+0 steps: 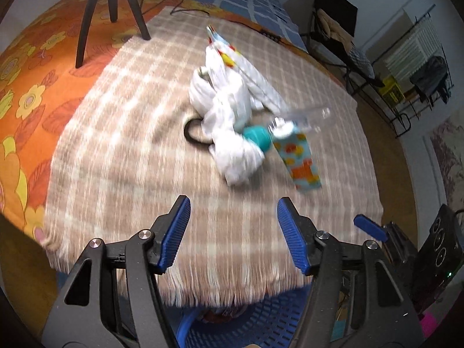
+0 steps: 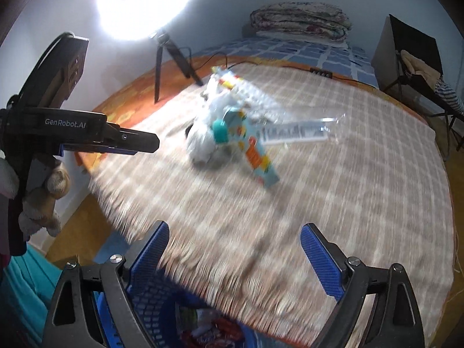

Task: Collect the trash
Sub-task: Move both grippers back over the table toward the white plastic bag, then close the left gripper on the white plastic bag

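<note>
While crumpled white plastic [image 1: 229,116] tops fringed checked cloth [image 1: 145,145], both ribbed jaws gape empty.

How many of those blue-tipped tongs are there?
2. The left tongs and the right tongs both hang open over the near edge of the blanket, above the blue basket.
</note>
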`<action>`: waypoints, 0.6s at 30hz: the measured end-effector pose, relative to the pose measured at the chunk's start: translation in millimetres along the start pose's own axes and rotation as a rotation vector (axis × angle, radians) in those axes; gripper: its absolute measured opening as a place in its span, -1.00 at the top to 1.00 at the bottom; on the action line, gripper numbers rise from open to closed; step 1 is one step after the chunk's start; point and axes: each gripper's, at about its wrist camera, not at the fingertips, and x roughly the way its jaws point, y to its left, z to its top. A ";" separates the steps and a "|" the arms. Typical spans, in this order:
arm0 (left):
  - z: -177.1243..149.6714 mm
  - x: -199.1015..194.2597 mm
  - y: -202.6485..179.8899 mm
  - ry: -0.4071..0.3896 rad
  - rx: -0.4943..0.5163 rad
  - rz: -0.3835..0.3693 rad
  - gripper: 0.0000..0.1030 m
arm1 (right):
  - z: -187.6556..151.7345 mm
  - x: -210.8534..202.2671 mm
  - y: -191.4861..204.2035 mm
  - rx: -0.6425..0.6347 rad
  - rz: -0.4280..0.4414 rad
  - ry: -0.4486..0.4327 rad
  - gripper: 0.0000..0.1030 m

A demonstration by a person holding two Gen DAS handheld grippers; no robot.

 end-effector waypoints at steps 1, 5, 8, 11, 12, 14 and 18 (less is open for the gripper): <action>4.5 1.1 1.7 -0.003 -0.008 -0.002 -0.24 | 5.0 2.7 -2.4 0.006 0.000 -0.009 -0.81; 28.3 10.1 12.0 -0.003 -0.078 -0.034 -0.24 | 23.5 14.1 -6.7 0.011 0.002 -0.026 -0.81; 43.5 19.7 16.7 -0.003 -0.104 -0.038 -0.24 | 34.6 22.5 -8.9 0.015 0.006 -0.025 -0.81; 56.3 30.7 18.6 0.002 -0.120 -0.038 -0.24 | 46.0 33.3 -11.5 0.013 0.002 -0.015 -0.81; 57.7 33.1 19.2 0.004 -0.123 -0.039 -0.24 | 47.9 36.0 -12.6 0.012 0.001 -0.012 -0.81; 63.2 40.1 18.6 0.007 -0.126 -0.040 -0.24 | 53.4 41.5 -14.8 0.013 -0.006 -0.005 -0.79; 72.1 54.9 15.9 0.011 -0.125 -0.013 -0.13 | 63.5 49.0 -20.7 0.024 -0.013 -0.005 -0.72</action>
